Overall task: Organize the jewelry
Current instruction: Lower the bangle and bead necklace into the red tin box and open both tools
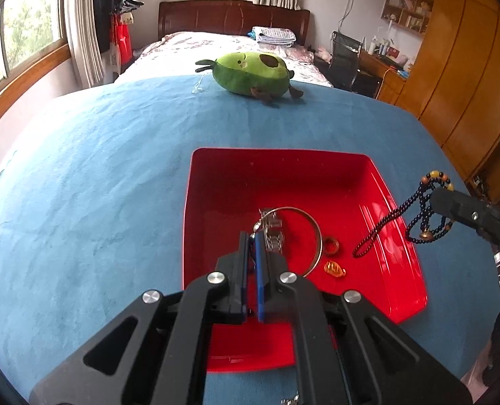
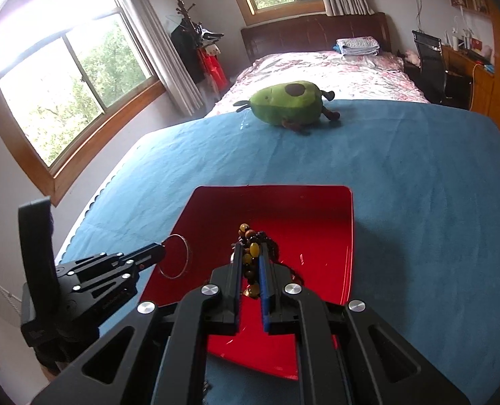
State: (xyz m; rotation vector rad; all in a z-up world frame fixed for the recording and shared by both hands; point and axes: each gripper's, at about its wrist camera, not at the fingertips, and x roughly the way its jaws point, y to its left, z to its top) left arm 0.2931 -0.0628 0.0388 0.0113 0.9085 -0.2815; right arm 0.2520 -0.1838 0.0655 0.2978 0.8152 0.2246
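- My left tongs (image 1: 252, 236) are pressed together on a thin silver bangle (image 1: 312, 236), which hangs just ahead of their tips over the near-left part of the red tray (image 1: 283, 158).
- My right tongs (image 2: 250, 253) pinch a dark beaded necklace (image 2: 250, 236) with amber beads; its strands dangle below the tips, above the tray's right side.
- Below and just beyond my left tips, a small ring (image 1: 332, 245) and an amber piece (image 1: 334, 268) lie on the tray floor; a metal chain piece (image 1: 272, 227) sits right at the tips, and I cannot tell whether it is held or lying there.
- I judge the step to be setting both pieces into the tray: I should lower each until it rests on the floor before letting go, and keep the necklace's loops clear of the bangle so they don't tangle.
- I can read no brand, label or writing anywhere.
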